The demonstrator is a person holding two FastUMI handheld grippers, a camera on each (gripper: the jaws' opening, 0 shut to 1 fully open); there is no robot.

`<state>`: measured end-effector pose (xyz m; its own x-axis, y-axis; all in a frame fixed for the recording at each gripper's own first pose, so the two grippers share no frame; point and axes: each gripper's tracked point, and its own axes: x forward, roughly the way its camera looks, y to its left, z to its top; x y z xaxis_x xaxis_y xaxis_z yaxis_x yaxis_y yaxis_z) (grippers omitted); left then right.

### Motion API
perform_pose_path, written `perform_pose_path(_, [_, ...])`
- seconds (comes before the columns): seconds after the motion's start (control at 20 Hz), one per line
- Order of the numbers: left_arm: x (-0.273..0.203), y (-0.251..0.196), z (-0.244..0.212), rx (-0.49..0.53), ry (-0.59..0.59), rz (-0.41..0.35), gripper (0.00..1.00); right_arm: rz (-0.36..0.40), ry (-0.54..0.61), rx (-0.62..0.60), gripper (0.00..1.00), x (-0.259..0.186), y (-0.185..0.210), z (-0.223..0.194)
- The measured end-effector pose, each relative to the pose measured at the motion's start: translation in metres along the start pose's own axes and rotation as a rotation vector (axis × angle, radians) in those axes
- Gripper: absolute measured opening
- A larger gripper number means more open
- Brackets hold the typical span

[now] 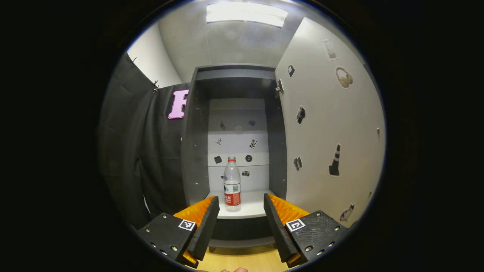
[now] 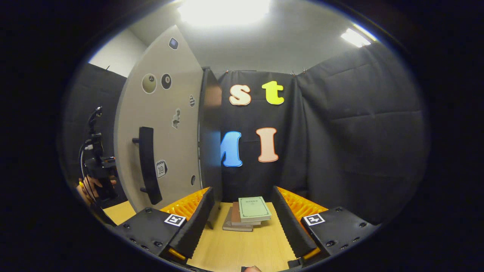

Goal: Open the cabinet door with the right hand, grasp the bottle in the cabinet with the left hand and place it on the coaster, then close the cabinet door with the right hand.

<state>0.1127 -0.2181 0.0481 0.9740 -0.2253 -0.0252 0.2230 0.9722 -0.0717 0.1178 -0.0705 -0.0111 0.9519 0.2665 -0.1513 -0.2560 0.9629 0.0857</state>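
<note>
In the left gripper view, the left tool (image 1: 241, 206) is spread wide and holds nothing. The bottle (image 1: 232, 184) stands upright on the cabinet shelf (image 1: 252, 208) at 12 o'clock, between the fingers' line; the cabinet door (image 1: 328, 124) hangs open at 2 o'clock.

In the right gripper view, the right tool (image 2: 242, 202) is spread and empty. The door's handle (image 2: 148, 164) sits at 10 o'clock, and stacked notebooks (image 2: 249, 213) lie on the wooden surface (image 2: 234, 249) ahead.

Legible marks are few. Calendar sticker (image 2: 161, 168) on the cabinet door (image 2: 162, 124), lower left of the right gripper view, shows "10". Billiard-ball sticker (image 2: 166, 81) higher up on that door carries a numeral, likely 8, too small to confirm. Bottle (image 1: 231, 184) label at centre of the left gripper view: print unreadable.
</note>
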Motion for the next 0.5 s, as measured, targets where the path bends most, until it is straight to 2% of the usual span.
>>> perform_pose_path(0.05, [0.01,0.003,0.001,0.001,-0.004,0.0,0.68,-0.019,0.004,0.002,0.97,0.002,-0.004,-0.002])
perform_pose_path(0.1, [0.02,0.003,0.001,0.002,-0.001,0.0,0.68,-0.038,0.004,0.004,0.92,0.003,-0.009,-0.001])
perform_pose_path(0.25, [0.051,0.009,-0.001,0.0,0.008,-0.006,0.68,-0.094,0.019,0.02,0.92,0.012,-0.022,-0.005])
perform_pose_path(0.3, [0.061,0.011,-0.002,0.003,0.01,-0.012,0.68,-0.109,0.027,0.037,0.97,0.016,-0.024,-0.007])
perform_pose_path(0.35, [0.071,0.014,-0.004,0.006,0.013,-0.015,0.68,-0.116,0.032,0.053,0.92,0.022,-0.023,-0.008])
perform_pose_path(0.4, [0.08,0.015,-0.005,0.009,0.013,-0.018,0.68,-0.123,0.036,0.063,0.98,0.024,-0.022,-0.01])
perform_pose_path(0.5, [0.1,0.019,-0.009,0.011,0.015,-0.028,0.68,-0.155,0.043,0.064,0.97,0.028,-0.026,-0.012])
